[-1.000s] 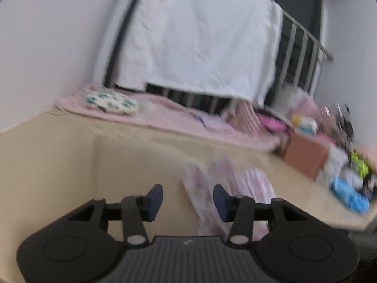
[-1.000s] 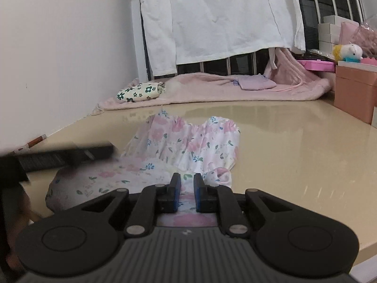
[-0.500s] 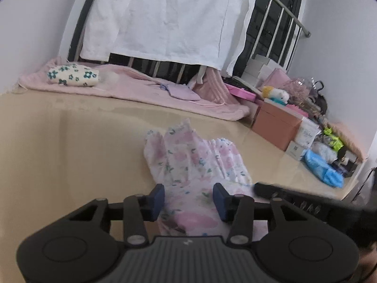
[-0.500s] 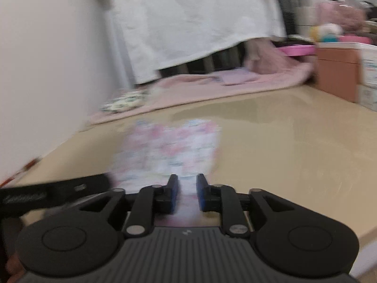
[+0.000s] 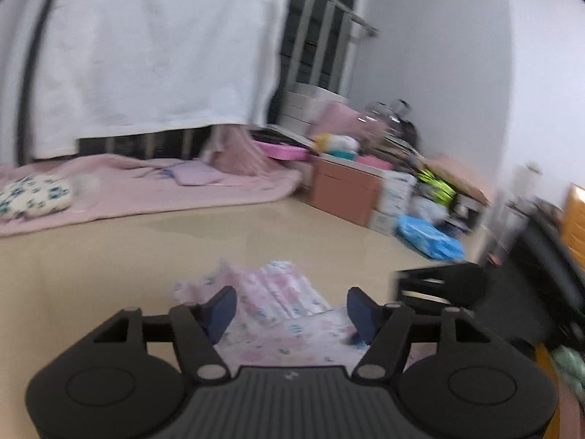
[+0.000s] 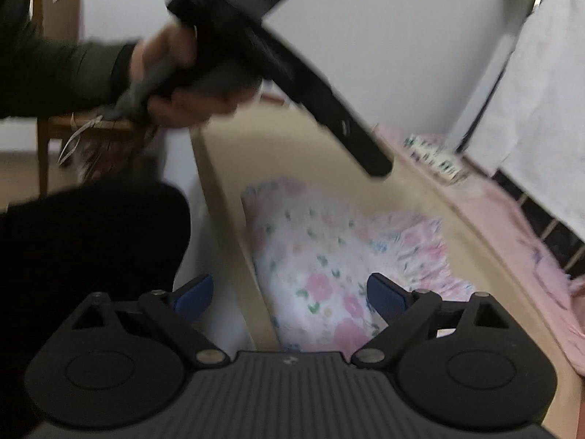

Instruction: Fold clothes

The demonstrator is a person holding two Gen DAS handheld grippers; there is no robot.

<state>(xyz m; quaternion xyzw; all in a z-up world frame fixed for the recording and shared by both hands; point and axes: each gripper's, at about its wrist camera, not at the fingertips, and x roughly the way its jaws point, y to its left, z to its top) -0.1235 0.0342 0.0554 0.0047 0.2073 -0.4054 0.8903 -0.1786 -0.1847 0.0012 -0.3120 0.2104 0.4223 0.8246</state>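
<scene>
A white garment with pink flowers [image 5: 281, 300] lies bunched on the beige table [image 5: 109, 256] near its front edge. It also shows in the right wrist view [image 6: 340, 256]. My left gripper [image 5: 292, 311] is open, just above the garment's near part. My right gripper [image 6: 289, 294] is open wide and empty, above the table's front edge and the garment's near end. The left gripper's body shows in the right wrist view [image 6: 292, 62], held in a hand above the garment. The right gripper shows as a dark shape at the right of the left wrist view [image 5: 438, 281].
A pink blanket [image 5: 146, 186] with a flowered pillow [image 5: 33, 194] lies at the table's back, under a white sheet [image 5: 146, 47] hung on a rail. Boxes [image 5: 347, 190] and a blue packet [image 5: 431, 237] crowd the back right. A wooden chair [image 6: 55, 36] stands beyond the table's edge.
My right gripper has opened wide and swung left toward the table's front edge. My left gripper has turned right and opened wider. Both views are blurred by motion.
</scene>
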